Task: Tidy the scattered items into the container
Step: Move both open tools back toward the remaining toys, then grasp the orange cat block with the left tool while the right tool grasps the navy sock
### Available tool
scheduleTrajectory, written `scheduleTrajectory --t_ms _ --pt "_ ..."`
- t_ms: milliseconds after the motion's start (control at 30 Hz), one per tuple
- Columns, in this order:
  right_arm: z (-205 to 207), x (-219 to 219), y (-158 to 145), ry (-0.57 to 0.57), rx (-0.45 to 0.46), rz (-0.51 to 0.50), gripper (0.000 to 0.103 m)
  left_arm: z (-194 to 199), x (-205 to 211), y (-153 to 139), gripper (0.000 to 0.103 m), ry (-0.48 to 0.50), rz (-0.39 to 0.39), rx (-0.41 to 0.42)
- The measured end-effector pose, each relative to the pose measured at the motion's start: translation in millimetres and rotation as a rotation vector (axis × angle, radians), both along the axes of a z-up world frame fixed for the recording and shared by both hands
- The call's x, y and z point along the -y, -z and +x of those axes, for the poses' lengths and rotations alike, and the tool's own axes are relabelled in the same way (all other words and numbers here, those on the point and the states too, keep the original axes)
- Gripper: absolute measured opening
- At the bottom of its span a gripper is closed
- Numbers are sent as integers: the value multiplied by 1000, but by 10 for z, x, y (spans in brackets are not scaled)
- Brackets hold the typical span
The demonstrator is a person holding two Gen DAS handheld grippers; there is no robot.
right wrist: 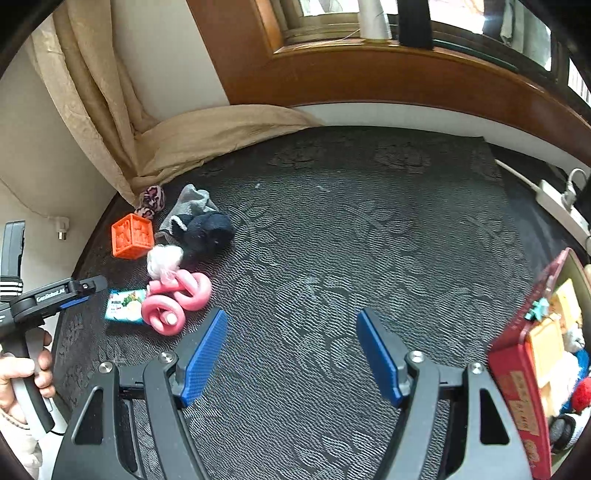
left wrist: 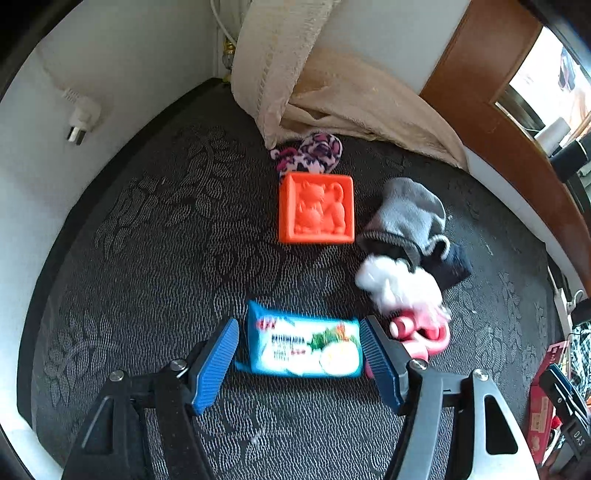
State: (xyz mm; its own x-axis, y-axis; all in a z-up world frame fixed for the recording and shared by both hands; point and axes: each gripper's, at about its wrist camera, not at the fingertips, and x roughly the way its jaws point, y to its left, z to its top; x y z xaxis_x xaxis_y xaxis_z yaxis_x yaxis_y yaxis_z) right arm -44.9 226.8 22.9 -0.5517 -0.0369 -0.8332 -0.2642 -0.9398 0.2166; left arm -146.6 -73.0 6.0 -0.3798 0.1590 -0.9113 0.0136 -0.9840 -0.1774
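On the dark patterned table cover point(left wrist: 155, 236) the left gripper point(left wrist: 299, 354) hangs over a blue packet point(left wrist: 304, 345), its blue pads spread wide on either side of it, not pressing. Just right of the packet lies a pink spiral toy point(right wrist: 177, 299), a white fluffy piece point(right wrist: 164, 258) beyond it; farther off sit an orange block point(left wrist: 316, 208) and grey socks point(left wrist: 410, 218). At the right edge stands the red container point(right wrist: 517, 380), already holding items. The right gripper point(right wrist: 291, 354) gapes wide over bare cloth, holding nothing

Daylight from the window point(right wrist: 406, 22) lights both views evenly, with soft shadows. The packet point(left wrist: 304, 345) and white fluff point(left wrist: 399, 280) are motion-blurred. Fisheye bending darkens the corners.
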Motion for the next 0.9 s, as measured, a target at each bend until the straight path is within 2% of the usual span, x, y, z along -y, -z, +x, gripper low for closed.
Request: scheduleTrajectory --t_ms 500,900 --pt "-449 181 137 -29 41 -1 76 -692 -48 140 70 28 33 17" --pt "-743 240 236 -47 64 -11 76 -1035 -145 351 70 30 49 51"
